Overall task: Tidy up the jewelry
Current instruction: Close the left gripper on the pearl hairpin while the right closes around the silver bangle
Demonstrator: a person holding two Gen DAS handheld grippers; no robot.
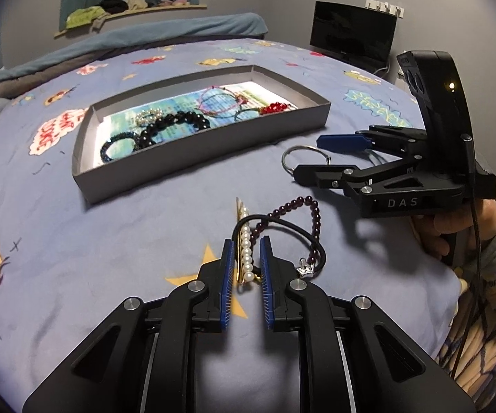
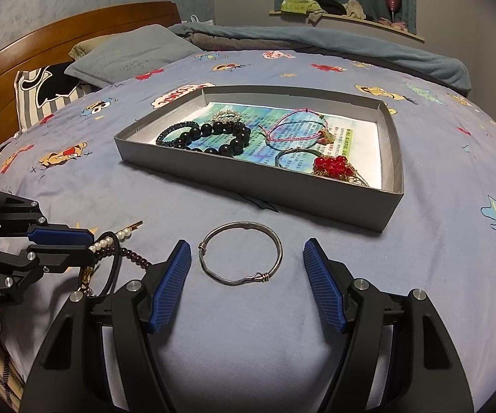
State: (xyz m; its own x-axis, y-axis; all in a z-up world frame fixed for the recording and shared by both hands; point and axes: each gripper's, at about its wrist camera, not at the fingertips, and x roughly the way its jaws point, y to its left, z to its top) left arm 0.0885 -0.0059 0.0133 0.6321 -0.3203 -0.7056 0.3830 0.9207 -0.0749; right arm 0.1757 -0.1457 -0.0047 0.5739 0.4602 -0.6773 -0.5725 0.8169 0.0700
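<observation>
Bangle [image 2: 240, 253] between tool [image 2: 247, 268] and box [image 2: 258, 186]

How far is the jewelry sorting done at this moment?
Done: several bracelets and a red bead piece already lie in the grey box. In hand: the left gripper has its jaws around the pearl hair clip, beside a dark red bead bracelet. Left: the silver bangle lies on the bed between the open right gripper's fingers.
</observation>
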